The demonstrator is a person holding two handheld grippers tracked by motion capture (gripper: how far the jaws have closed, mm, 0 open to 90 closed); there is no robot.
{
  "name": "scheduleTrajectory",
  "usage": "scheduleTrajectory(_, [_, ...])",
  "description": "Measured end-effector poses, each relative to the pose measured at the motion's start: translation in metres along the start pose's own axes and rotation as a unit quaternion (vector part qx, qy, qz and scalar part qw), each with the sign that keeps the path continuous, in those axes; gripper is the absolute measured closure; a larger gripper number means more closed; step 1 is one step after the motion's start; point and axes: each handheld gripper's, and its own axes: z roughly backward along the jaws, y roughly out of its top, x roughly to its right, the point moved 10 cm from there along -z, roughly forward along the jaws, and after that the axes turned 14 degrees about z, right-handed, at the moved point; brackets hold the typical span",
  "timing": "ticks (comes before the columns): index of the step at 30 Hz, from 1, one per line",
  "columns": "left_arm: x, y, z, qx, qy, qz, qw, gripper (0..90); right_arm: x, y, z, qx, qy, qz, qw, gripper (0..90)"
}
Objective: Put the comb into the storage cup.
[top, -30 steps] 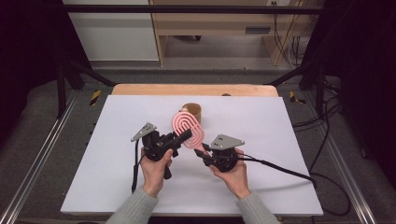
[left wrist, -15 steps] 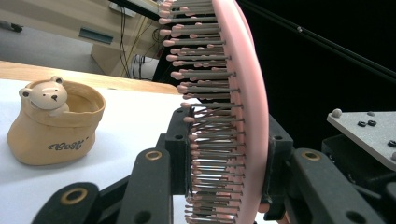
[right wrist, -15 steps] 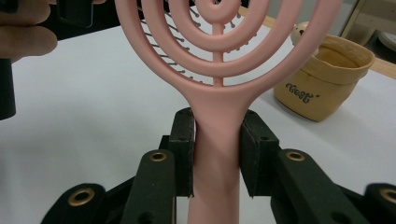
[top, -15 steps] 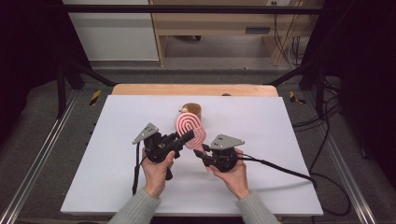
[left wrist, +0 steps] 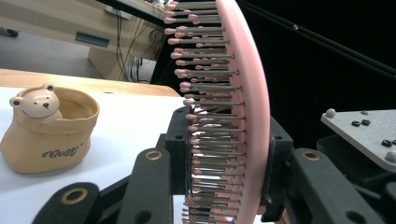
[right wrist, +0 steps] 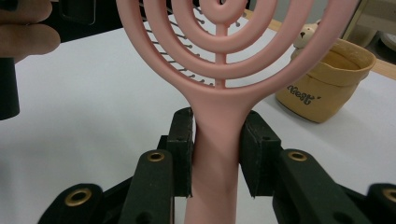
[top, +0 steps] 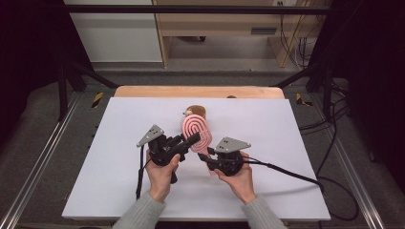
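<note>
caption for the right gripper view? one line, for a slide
Right gripper jaws clamp the handle of a pink hairbrush, with a tan bear pot on the white table behind.

The pink brush [left wrist: 243, 93] was cut off at the top edge. The little bear cup [top: 195, 111] sat half hidden behind the brush in the high view.

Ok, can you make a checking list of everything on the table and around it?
Surface: white table, wooden strip along its far edge.
Job's things: pink hairbrush held up off the table; tan bear pot standing behind it.
Clutter: nothing seen.
Grippers: left claw clamps the brush head across bristles and back; right claw clamps the handle.
Cables: black cable trails right from the right claw.
Surroundings: wooden furniture, dark frame, grey floor.
</note>
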Motion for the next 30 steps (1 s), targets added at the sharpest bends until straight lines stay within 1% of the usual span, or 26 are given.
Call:
scheduleTrajectory(10, [0.005,0.004,-0.003,-0.001,0.003,-0.009,1.0000,63.2,0.001,0.002,0.002,0.003,-0.001,0.000,1.0000,66.3])
scheduleTrajectory(14, [0.005,0.008,-0.003,0.000,0.011,-0.015,0.9998,63.2,0.001,0.004,0.004,0.009,0.003,-0.001,1.0000,63.1])
scheduleTrajectory(16, [0.004,0.010,-0.003,0.001,0.017,-0.022,0.9996,63.2,0.001,0.005,0.005,0.011,0.003,-0.002,0.9999,60.7])
scheduleTrajectory(19, [0.002,0.016,-0.002,0.006,0.028,-0.033,0.9990,63.2,0.002,0.008,0.007,0.019,-0.001,-0.003,0.9998,53.3])
scheduleTrajectory(22, [0.000,0.021,-0.001,0.011,0.035,-0.038,0.9986,63.2,0.005,0.011,0.009,0.029,-0.006,-0.004,0.9996,40.0])
scheduleTrajectory(25, [-0.003,0.026,0.001,0.012,0.050,-0.056,0.9971,63.2,0.008,0.013,0.011,0.032,-0.011,-0.002,0.9994,27.7])
scheduleTrajectory(27, [-0.005,0.029,0.003,0.013,0.055,-0.062,0.9965,63.1,0.010,0.013,0.012,0.032,-0.016,0.000,0.9994,21.7])
scheduleTrajectory(28, [-0.005,0.030,0.003,0.016,0.057,-0.062,0.9963,63.2,0.011,0.013,0.013,0.031,-0.019,0.000,0.9993,17.3])
scheduleTrajectory(30, [-0.007,0.033,0.005,0.016,0.062,-0.068,0.9956,63.1,0.013,0.012,0.014,0.024,-0.024,0.000,0.9994,12.0])
